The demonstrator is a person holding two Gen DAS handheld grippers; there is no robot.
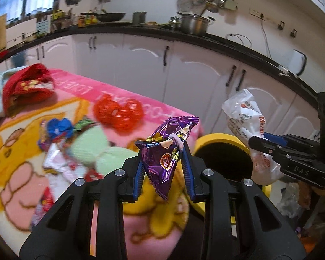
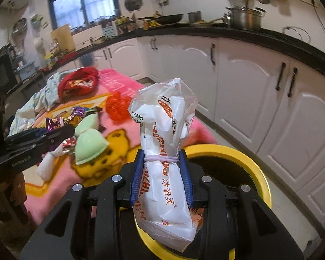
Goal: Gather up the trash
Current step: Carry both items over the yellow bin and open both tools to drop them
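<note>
On the pink blanket (image 1: 123, 91) to my left, trash is left: small wrappers (image 1: 54, 162) and a red plastic piece (image 1: 119, 113). My left claw (image 1: 163, 151) pinches a purple snack wrapper (image 1: 164, 151) near the table's edge, not yet over the yellow bin (image 1: 218, 138). My right claw (image 2: 161, 160) clamps a white plastic bag (image 2: 164, 143) above the bin's rim (image 2: 260, 173), ready to drop. I judge the job partly done.

bin (image 2: 257, 169) mouth – open | cabinets (image 2: 260, 99) – right | table (image 2: 54, 186) – left
</note>
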